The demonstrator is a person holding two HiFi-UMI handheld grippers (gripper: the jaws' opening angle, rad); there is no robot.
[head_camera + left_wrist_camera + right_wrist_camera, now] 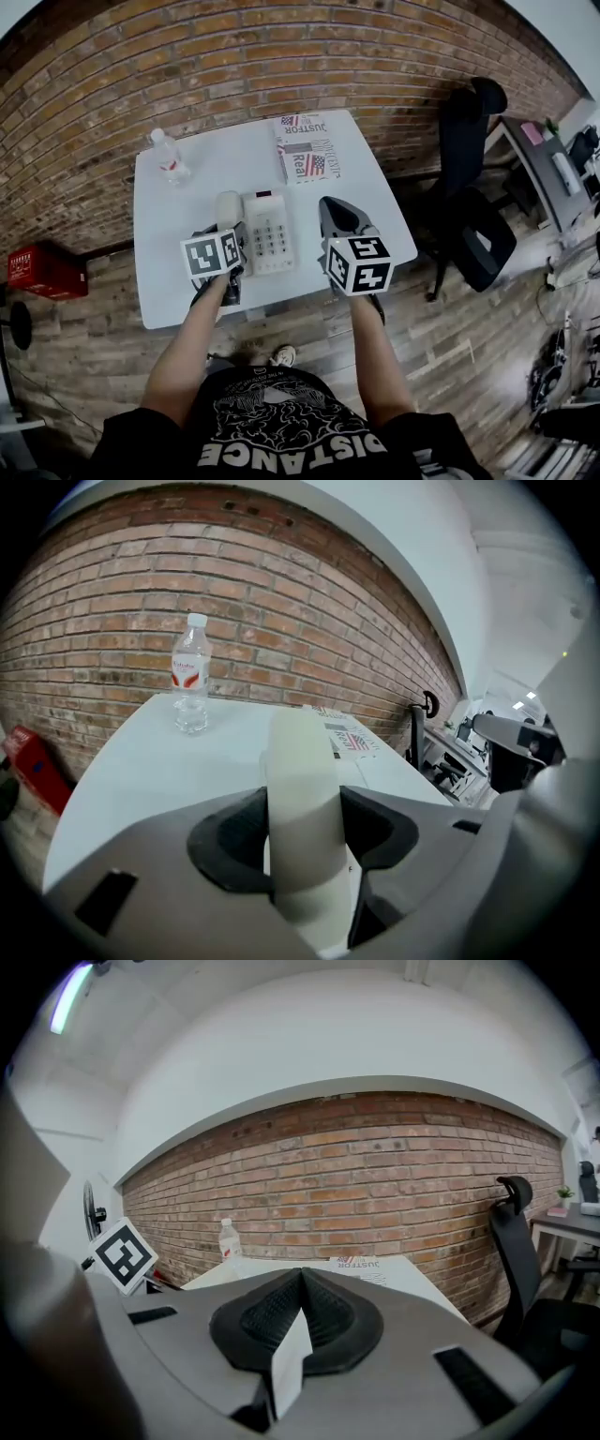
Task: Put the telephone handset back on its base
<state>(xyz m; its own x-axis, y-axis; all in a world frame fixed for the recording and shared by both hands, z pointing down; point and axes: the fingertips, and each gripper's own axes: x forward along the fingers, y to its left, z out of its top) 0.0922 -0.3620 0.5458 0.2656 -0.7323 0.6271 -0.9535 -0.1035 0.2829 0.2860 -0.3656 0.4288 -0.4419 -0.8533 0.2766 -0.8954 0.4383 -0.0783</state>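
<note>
A cream telephone handset (298, 761) stands lengthwise between the dark pads of my left gripper (302, 832), which is shut on it. In the head view the handset (228, 208) sticks out ahead of the left gripper (226, 234), just left of the white phone base (270, 234) with its keypad, near the front of the white table (169, 216). My right gripper (331, 206) hovers to the right of the base, apart from it. In its own view the right gripper (300, 1309) has its pads pressed together with nothing held.
A clear water bottle (170, 157) stands at the table's back left. Printed papers (307, 148) lie at the back middle. A brick wall runs behind the table. A black office chair (473, 197) stands to the right, and a red box (47, 272) sits on the floor at left.
</note>
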